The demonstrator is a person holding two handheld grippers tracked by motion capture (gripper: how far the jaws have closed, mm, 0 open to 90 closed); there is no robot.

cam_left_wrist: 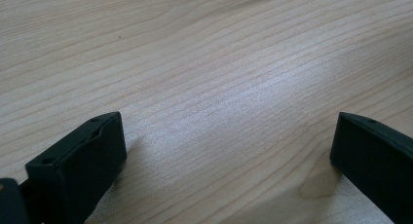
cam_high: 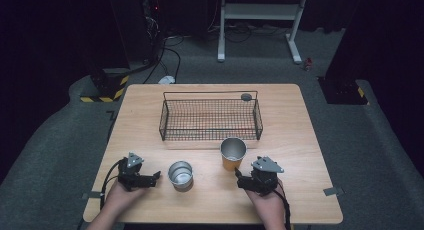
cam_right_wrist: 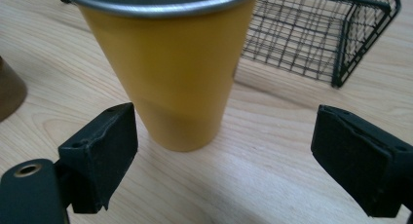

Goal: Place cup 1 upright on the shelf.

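Both tongs are seen with jaws spread and nothing between them. From the high view, the left tongs (cam_high: 156, 176) are held low over the wooden surface (cam_high: 300, 190), pointed toward a small silver cup (cam_high: 180, 174) that stands upright just beside them but apart from them. In the left gripper view, bare wood grain is seen between the open jaws. The right tongs (cam_high: 239, 174) are aimed at a yellow cup (cam_right_wrist: 170, 78) with a metal rim; in the right gripper view it is seen standing upright just ahead of the jaws, nearer the left one, and not yet enclosed.

Judged from this, the work is at its start: neither cup has been gripped or lifted, and both are left standing on the surface in front of a black wire basket (cam_high: 163, 121). The basket appears empty, apart from a small dark round object (cam_high: 246, 96) at its far right corner, whose nature cannot be told. Closing on the yellow cup is taken to be the next step.

The surface is otherwise bare. Grey carpet (cam_high: 60, 140) is laid around it, a white metal stand (cam_high: 260, 12) is placed beyond, and cables (cam_high: 167, 52) are trailed across the dark background
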